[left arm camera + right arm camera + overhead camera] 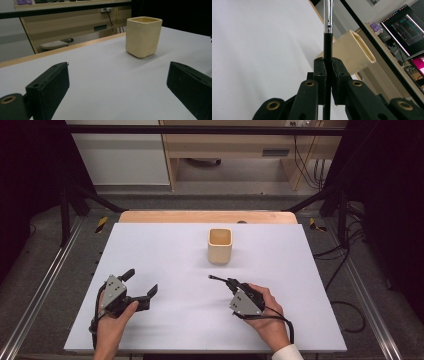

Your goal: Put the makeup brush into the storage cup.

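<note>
A cream square cup (220, 245) stands upright near the back middle of the white table (175, 330). My right gripper (230, 283) sits in front of the cup, shut on a slim black rod (218, 279) that points left and toward the cup. In the right gripper view the jaws (327, 67) pinch the black rod (327, 47), which has a silver metal section further out, and the cup (352, 52) lies just behind it. My left gripper (142, 281) rests at the front left, open with nothing in it. The left gripper (117, 67) frames bare table, with the cup (142, 36) ahead and to the right.
A wooden strip (207, 216) runs along the table's far edge. Black frame legs (65, 205) and loose cables (345, 265) stand on the floor either side. Beyond the table are a shelf unit (240, 150) and, in the right gripper view, lit monitors (407, 27).
</note>
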